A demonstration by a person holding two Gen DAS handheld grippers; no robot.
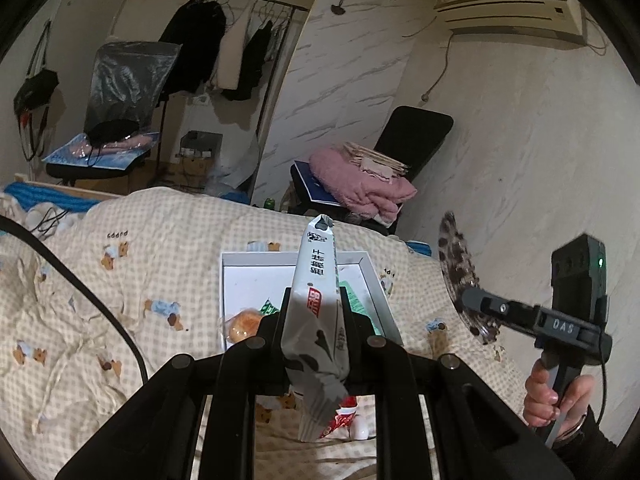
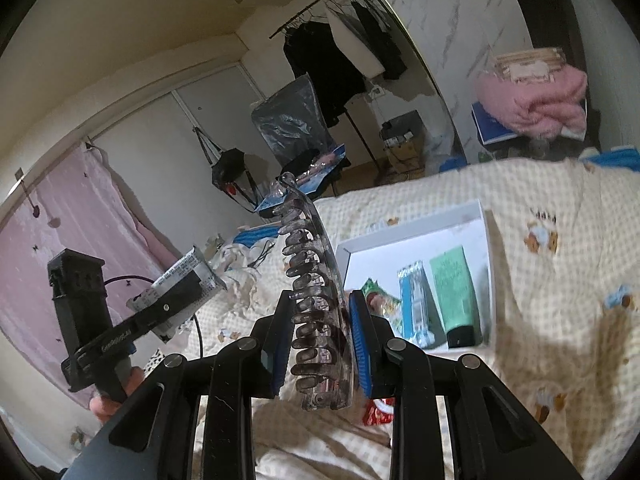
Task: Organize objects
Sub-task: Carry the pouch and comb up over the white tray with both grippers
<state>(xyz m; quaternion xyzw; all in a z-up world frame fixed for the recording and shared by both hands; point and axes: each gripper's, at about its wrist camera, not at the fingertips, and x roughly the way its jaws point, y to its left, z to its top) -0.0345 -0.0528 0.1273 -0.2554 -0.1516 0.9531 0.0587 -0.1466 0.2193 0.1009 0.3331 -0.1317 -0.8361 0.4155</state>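
Currently both grippers are raised above the bed (image 1: pixel 120 272), which is covered by a cream checked quilt (image 2: pixel 560 280) printed with small bears.

White shallow box (image 1: pixel 370 280) lies on the quilt toward the far edge of the bed, open side up. Contents per right wrist view: green tube (image 2: pixel 454 292) with a black cap along the box's right wall, blue-and-white packet (image 2: pixel 414 300) just left of it and touching, green snack packet (image 2: pixel 378 294) further left, partly hidden by the gripper finger. Left wrist view adds a wrapped round bun (image 1: pixel 242 326) at the box's near left corner.

Left gripper (image 1: pixel 314 320): fingers clamped on a long grey-white snack packet (image 1: pixel 316 300) with printed characters and a red label; the packet stands nearly upright, its crimped top above the box's far rim, its lower end hanging below the fingers.

Right gripper (image 2: pixel 320 336): blue-padded fingers (image 2: pixel 362 348) pressed on a translucent brown-speckled hair claw clip (image 2: pixel 316 300), teeth facing left, its tip pointing up and away.

Red-and-white packet (image 2: pixel 378 412) lies on the quilt below the grippers, mostly hidden.

Person's hand (image 1: pixel 556 396) grips the right gripper's handle at the bed's near right edge.
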